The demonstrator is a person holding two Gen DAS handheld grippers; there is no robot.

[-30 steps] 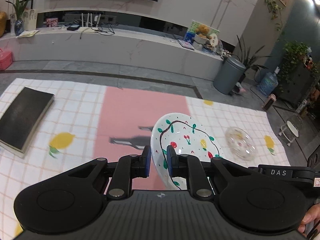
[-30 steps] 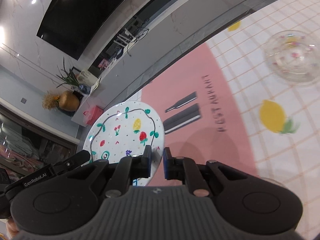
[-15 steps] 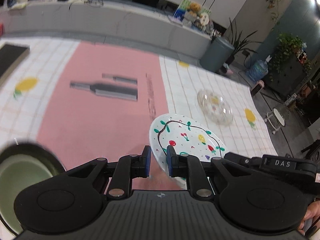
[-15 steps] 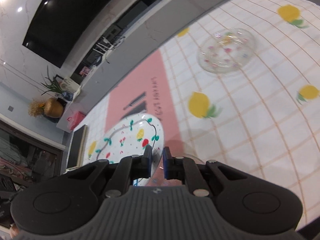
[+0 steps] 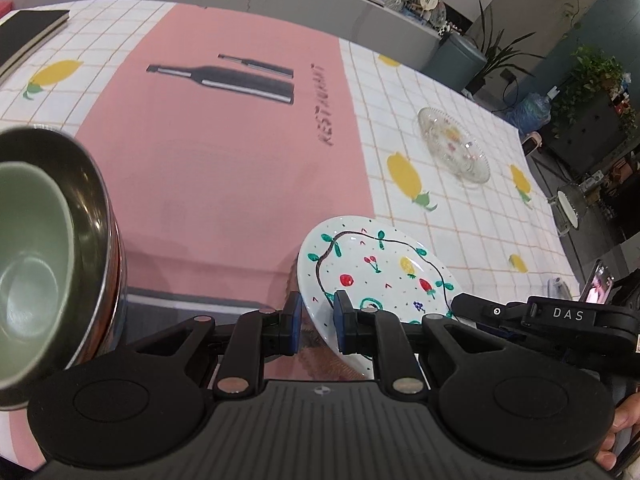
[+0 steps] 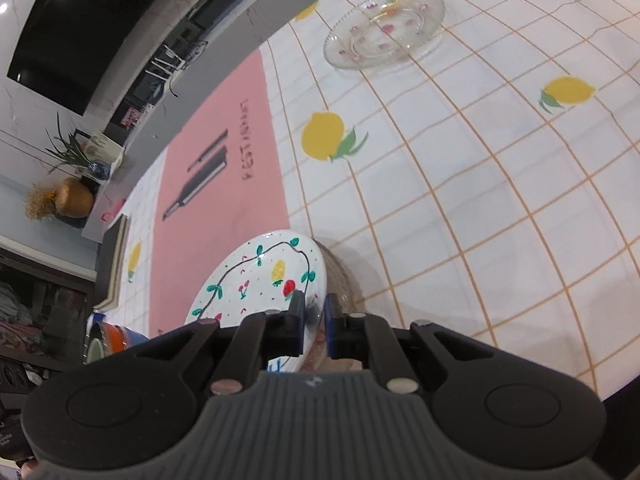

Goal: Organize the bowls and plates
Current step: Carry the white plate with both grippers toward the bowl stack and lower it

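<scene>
Painted plate (image 5: 376, 276): one, white with fruit drawings, held tilted above the table by both grippers, at 6 o'clock of the pink panel.
Left gripper (image 5: 316, 326): its jaws grasp the near-left rim of the painted plate.
Right gripper (image 6: 314, 328): its jaws are clenched on the other rim of the same plate.
Glass plate (image 5: 452, 148): one, flat on the tablecloth (image 5: 460, 220) at 2 o'clock, well apart from the painted plate.
Free room: the pink panel (image 5: 224, 168) and the white squares between the two plates are bare.
Bowls: two at 9 o'clock near the table edge; the green bowl (image 5: 28, 276) sits inside the metal bowl (image 5: 90, 216).
Book (image 5: 28, 36): one, at the far-left edge.
</scene>
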